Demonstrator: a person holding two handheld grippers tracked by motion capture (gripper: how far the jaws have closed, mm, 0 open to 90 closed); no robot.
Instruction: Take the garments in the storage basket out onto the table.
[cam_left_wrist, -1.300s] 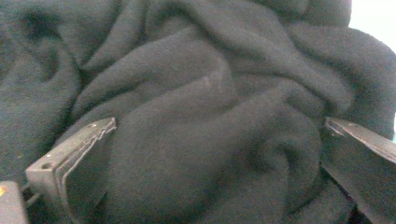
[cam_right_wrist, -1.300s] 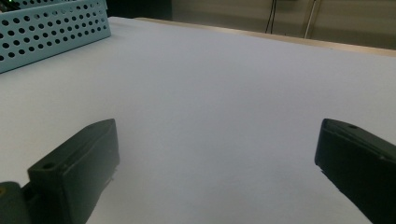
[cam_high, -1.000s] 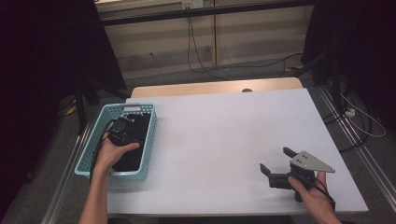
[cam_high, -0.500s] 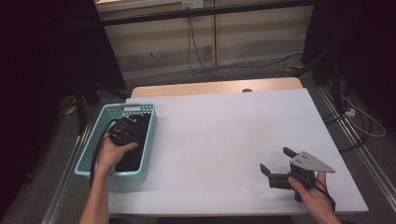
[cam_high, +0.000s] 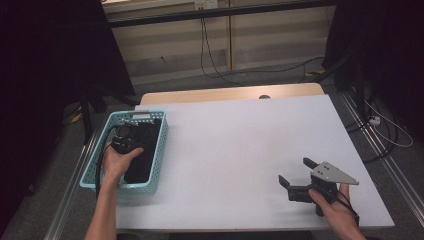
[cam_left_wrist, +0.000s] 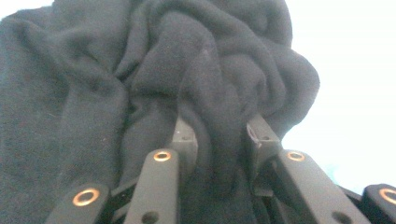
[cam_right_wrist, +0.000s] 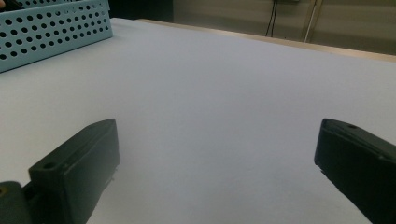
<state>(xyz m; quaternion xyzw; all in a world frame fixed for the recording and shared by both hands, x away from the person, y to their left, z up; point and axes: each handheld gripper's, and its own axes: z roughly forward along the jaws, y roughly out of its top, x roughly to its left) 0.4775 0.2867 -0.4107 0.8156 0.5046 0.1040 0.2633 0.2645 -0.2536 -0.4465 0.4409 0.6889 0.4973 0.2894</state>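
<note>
— Where does the black cloth (cam_high: 142, 150) lie, and which way does it run?

— It sits inside the teal basket (cam_high: 159, 145) at about nine o'clock on the white tabletop (cam_high: 240, 145). In the high view its long axis runs from twelve to six, along the basket's longer side, filling much of the inside.

— And the left tongs (cam_high: 125, 140)?

— They reach down into the basket over the cloth, the left hand (cam_high: 117, 162) behind them. The high view cannot tell how the jaws stand. The left gripper view can: the left tongs (cam_left_wrist: 219, 135) are closed most of the way on a raised fold of the black cloth (cam_left_wrist: 154, 79), which bulges up between the two jaws in crumpled ridges.

— The right tongs (cam_high: 295, 175)?

— Near five o'clock, low over the bare tabletop, well apart from the basket, held by the right hand (cam_high: 332, 205). The jaws point toward nine to ten o'clock. The right gripper view shows them spread wide with nothing between them, bare tabletop (cam_right_wrist: 210, 93) ahead, and the basket's perforated wall (cam_right_wrist: 51, 32) at upper left.
</note>
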